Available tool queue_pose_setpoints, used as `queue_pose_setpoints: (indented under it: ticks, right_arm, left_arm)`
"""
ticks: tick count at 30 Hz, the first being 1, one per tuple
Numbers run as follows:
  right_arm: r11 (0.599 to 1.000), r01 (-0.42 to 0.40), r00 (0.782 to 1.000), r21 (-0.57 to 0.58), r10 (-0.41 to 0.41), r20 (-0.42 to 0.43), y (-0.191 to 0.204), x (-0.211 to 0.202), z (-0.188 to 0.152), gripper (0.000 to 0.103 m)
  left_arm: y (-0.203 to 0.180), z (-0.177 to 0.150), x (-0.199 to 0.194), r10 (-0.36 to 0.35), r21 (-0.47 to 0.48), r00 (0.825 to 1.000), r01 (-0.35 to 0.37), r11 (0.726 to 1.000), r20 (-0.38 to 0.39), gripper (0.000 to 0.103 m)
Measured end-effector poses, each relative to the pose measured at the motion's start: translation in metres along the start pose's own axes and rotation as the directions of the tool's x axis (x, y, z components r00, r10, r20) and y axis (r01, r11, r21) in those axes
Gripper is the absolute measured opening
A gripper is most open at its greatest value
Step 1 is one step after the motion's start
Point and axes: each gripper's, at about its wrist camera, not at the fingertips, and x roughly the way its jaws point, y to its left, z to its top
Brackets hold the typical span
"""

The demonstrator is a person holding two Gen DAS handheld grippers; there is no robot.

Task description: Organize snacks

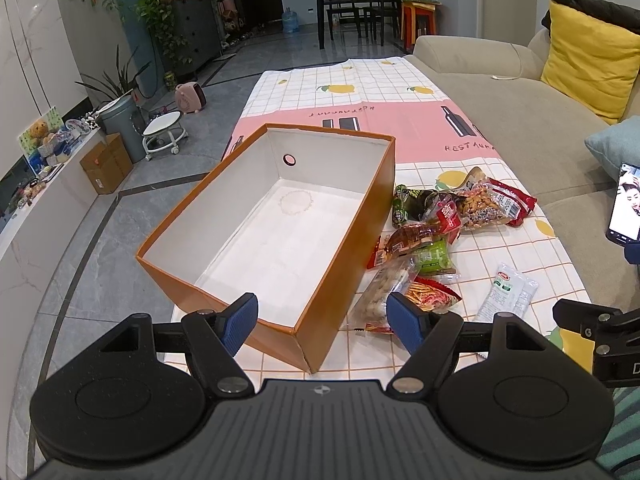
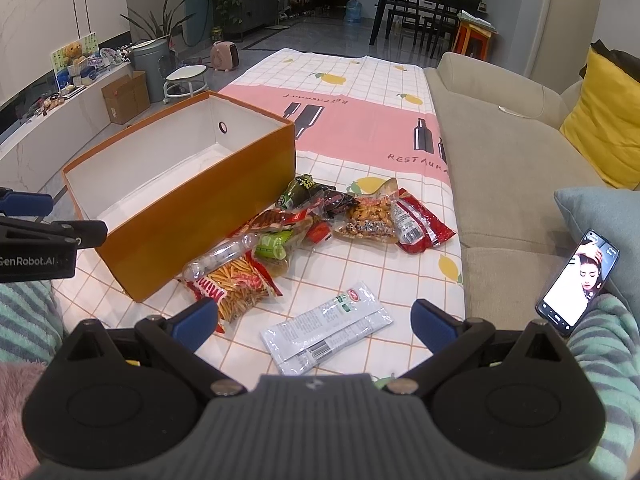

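An orange box (image 1: 344, 256) (image 2: 208, 216) with a white, empty inside stands on the checked tablecloth. Right of it lies a heap of snack packets (image 1: 444, 224) (image 2: 320, 216): a red bag of sticks (image 2: 236, 284), a clear pack of round snacks (image 2: 220, 258), a green pack (image 2: 274, 246) and a peanut bag (image 2: 370, 216). A white flat packet (image 2: 326, 326) (image 1: 508, 290) lies apart, nearer me. My left gripper (image 1: 322, 322) is open above the box's near corner. My right gripper (image 2: 314, 322) is open over the white packet, holding nothing.
A beige sofa (image 2: 504, 168) with a yellow cushion (image 2: 604, 120) runs along the table's right side. A phone (image 2: 578, 282) with a lit screen leans at the right. Striped sleeves (image 2: 600, 344) frame the near edge. Floor, stool (image 1: 164, 130) and cardboard box (image 1: 106, 162) lie left.
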Motion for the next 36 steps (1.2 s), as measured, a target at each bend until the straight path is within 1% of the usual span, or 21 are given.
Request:
queue_pose_setpoints:
  ticks: [18, 20, 25, 29, 31, 32, 35, 36]
  right_arm:
    - [1.000, 0.000, 1.000, -0.003, 0.000, -0.005, 0.001, 0.000, 0.000, 0.099]
    - [1.000, -0.002, 1.000, -0.004, 0.002, -0.010, 0.002, 0.002, 0.000, 0.099]
    - [0.999, -0.032, 0.999, 0.008, 0.032, -0.043, -0.003, 0.011, -0.002, 0.099]
    - [0.999, -0.043, 0.995, 0.011, 0.044, -0.086, -0.006, 0.024, -0.003, 0.099]
    - [0.999, -0.042, 0.993, 0.023, 0.045, -0.110, -0.009, 0.033, -0.004, 0.099]
    - [0.998, -0.047, 0.991, 0.030, 0.050, -0.122, -0.011, 0.037, -0.004, 0.098]
    - [0.997, -0.061, 0.987, 0.052, 0.068, -0.149, -0.017, 0.051, -0.006, 0.089]
    - [0.996, -0.063, 0.984, 0.058, 0.071, -0.165, -0.020, 0.057, -0.007, 0.088]
  left_arm:
    - [-0.001, 0.000, 0.001, -0.013, 0.000, 1.000, 0.013, 1.000, -0.007, 0.086]
    - [-0.004, 0.000, 0.003, -0.029, 0.010, 1.000, 0.029, 1.000, -0.011, 0.086]
    - [-0.016, 0.000, 0.008, -0.100, 0.076, 0.994, 0.103, 0.992, -0.039, 0.083]
    - [-0.029, 0.002, 0.016, -0.162, 0.110, 0.984, 0.169, 0.979, -0.068, 0.082]
    - [-0.035, 0.002, 0.024, -0.191, 0.122, 0.977, 0.202, 0.972, -0.100, 0.079]
    - [-0.038, 0.002, 0.028, -0.198, 0.128, 0.974, 0.212, 0.969, -0.114, 0.077]
    - [-0.044, 0.003, 0.044, -0.200, 0.140, 0.968, 0.221, 0.965, -0.150, 0.074]
    - [-0.046, 0.003, 0.049, -0.202, 0.142, 0.967, 0.225, 0.964, -0.157, 0.073]
